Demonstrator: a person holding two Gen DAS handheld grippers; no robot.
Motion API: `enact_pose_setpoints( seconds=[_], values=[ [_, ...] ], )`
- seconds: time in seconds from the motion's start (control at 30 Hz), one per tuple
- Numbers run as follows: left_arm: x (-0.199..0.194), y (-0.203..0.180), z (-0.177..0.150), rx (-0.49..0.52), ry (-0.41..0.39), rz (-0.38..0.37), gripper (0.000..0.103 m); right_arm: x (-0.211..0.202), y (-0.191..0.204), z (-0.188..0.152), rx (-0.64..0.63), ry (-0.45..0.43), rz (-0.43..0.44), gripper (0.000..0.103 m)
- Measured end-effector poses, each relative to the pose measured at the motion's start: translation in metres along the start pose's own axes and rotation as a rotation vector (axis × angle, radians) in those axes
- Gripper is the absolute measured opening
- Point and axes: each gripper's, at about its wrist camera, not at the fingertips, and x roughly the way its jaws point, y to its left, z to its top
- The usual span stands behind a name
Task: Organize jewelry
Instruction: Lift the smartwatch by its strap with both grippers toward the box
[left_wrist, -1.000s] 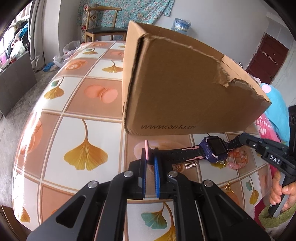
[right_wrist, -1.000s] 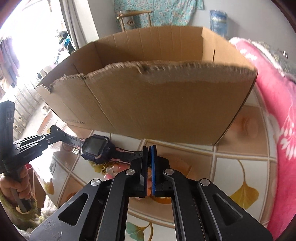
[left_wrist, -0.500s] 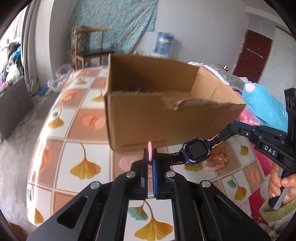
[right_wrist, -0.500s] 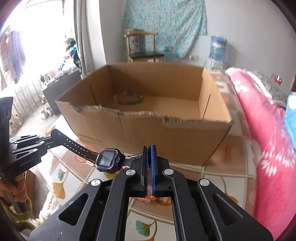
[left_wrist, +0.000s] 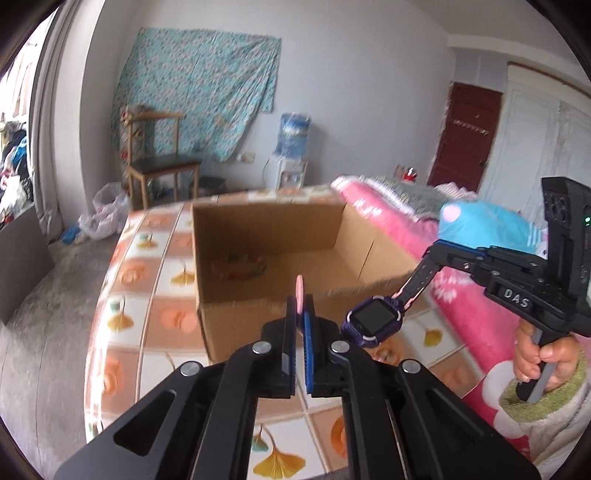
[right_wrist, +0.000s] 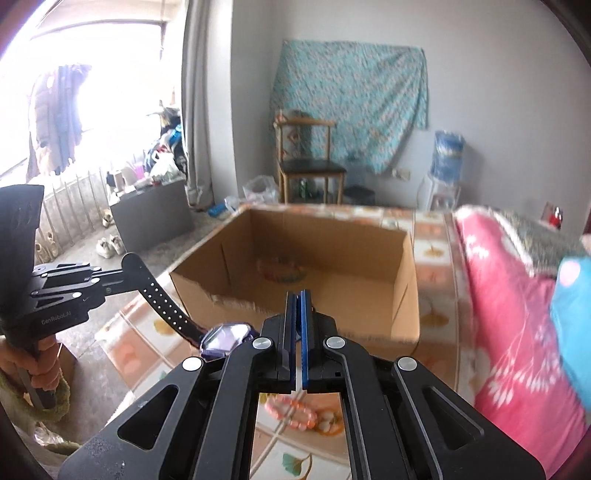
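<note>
A wooden chair (right_wrist: 308, 162) stands against the far wall under a hanging teal patterned cloth (right_wrist: 351, 107), with a water dispenser (left_wrist: 293, 147) to its right. A dark red door (left_wrist: 467, 136) shows further right, and a pink blanket (right_wrist: 517, 295) lies beside the desk (left_wrist: 155, 295) with its ginkgo-leaf tile cover.
</note>
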Motion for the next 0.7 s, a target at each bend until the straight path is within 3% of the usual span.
enact_pose_setpoints(
  seconds=[0.23, 0.57, 0.7],
  values=[
    [0.012, 0.006, 0.047, 0.039, -0.064, -0.033, 0.003, 0.028, -0.017, 0.032, -0.017, -0.023, 0.023, 0.0],
    [0.08, 0.027, 0.065, 0.025, 0.038, -0.019, 0.003, 0.104, -0.063, 0.049, 0.078, 0.084, 0.059, 0.0],
    [0.091, 0.028, 0.066, 0.025, 0.048, -0.014, 0.003, 0.11, -0.066, 0.048, 0.086, 0.089, 0.059, 0.0]
  ],
)
